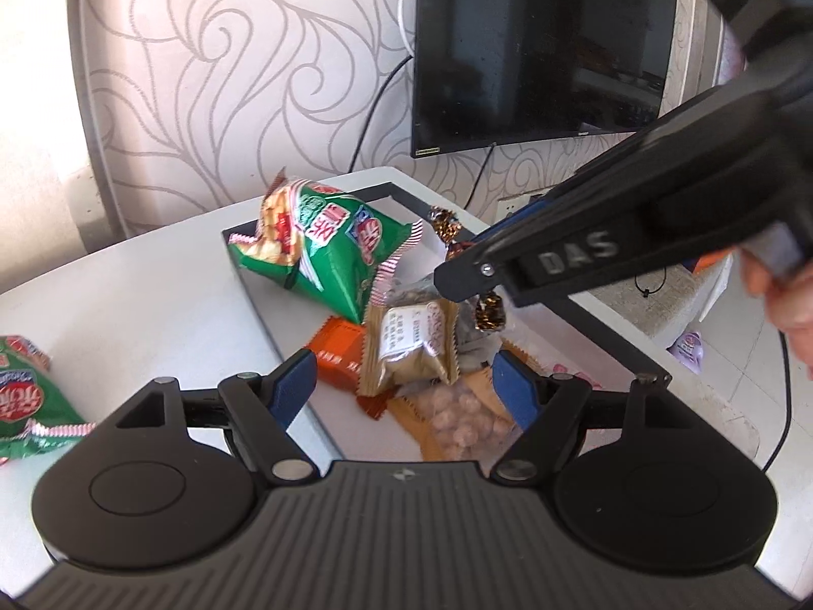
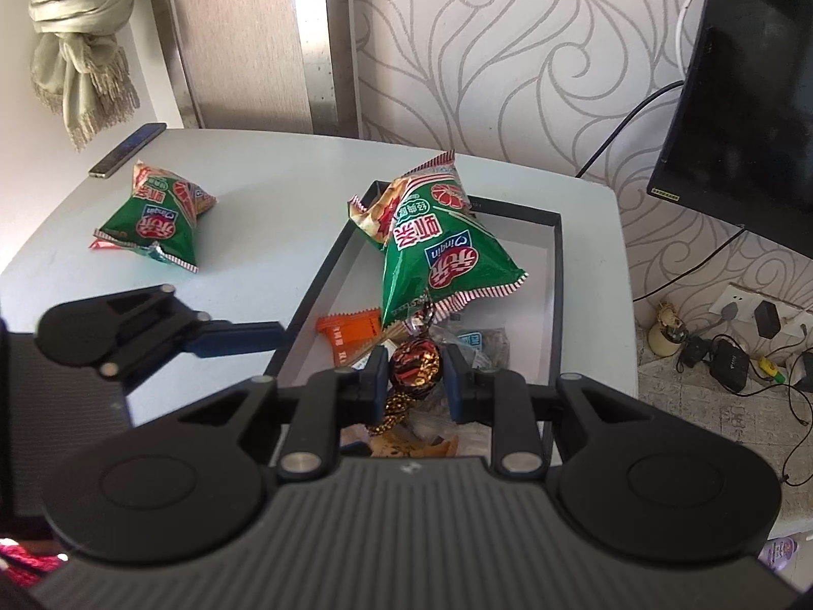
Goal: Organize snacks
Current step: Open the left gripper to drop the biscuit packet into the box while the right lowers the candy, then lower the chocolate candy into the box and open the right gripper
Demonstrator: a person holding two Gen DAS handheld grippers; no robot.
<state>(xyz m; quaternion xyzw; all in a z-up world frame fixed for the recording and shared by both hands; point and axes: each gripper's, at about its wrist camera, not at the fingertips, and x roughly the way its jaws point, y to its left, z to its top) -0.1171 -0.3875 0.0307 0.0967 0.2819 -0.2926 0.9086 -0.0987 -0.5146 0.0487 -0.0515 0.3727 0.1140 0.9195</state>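
The snacks low in the tray [image 2: 305, 300] are partly hidden behind the right tool [image 2: 414, 371], which pinches a foil-wrapped candy [image 2: 414, 363] above them. The left tool [image 1: 406, 386] gapes wide and empty over the tray, while a second green bag [image 2: 152, 218] lies apart on the counter [image 2: 264, 188].

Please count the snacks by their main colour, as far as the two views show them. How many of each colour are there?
Green bags: 2, one in the tray, one on the table
Orange packet: 1
Gold packet: 1
Dark foil candies: 2, one in the right gripper, one in the tray
Clear bag of pale balls: 1
Total: 7; others are partly hidden.
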